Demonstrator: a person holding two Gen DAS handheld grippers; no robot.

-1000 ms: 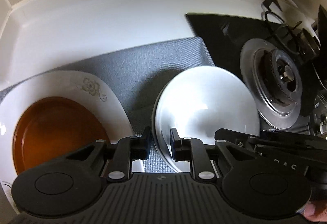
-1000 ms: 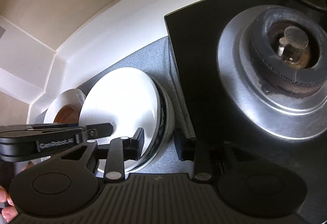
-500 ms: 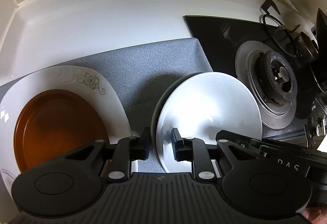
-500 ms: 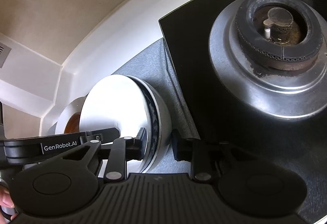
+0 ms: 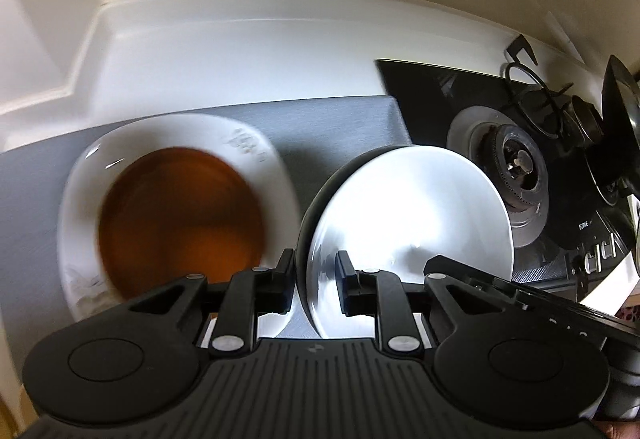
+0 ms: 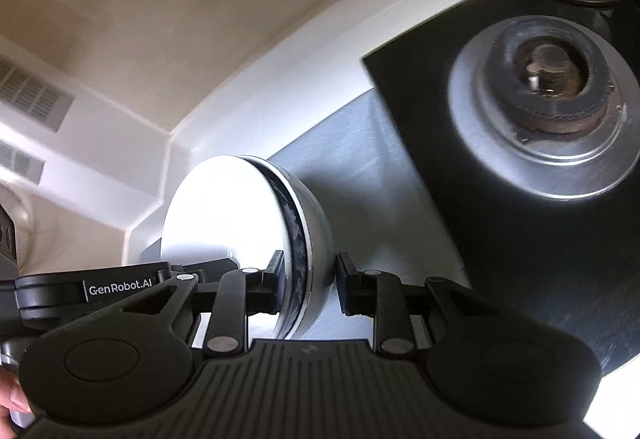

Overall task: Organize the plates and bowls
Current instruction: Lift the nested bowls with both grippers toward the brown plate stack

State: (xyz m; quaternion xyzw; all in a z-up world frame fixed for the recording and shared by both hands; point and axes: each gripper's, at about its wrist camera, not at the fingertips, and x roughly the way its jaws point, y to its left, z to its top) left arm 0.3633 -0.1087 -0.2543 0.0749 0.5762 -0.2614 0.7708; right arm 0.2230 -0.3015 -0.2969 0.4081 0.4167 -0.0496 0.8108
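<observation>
Between both tongs: white bowl (seemingly lifted).

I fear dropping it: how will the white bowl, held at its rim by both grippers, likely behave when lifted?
The white bowl looks glazed and glossy, so it is probably rigid, slippery and breakable. The left gripper and right gripper pinch only its rim while it stands tilted, so it may pivot or slip.

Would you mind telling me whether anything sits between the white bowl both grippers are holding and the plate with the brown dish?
Nothing visible does. The white bowl is gripped at its rim by both the left gripper and right gripper. Only bare grey mat separates it from the plate holding the brown dish.
</observation>
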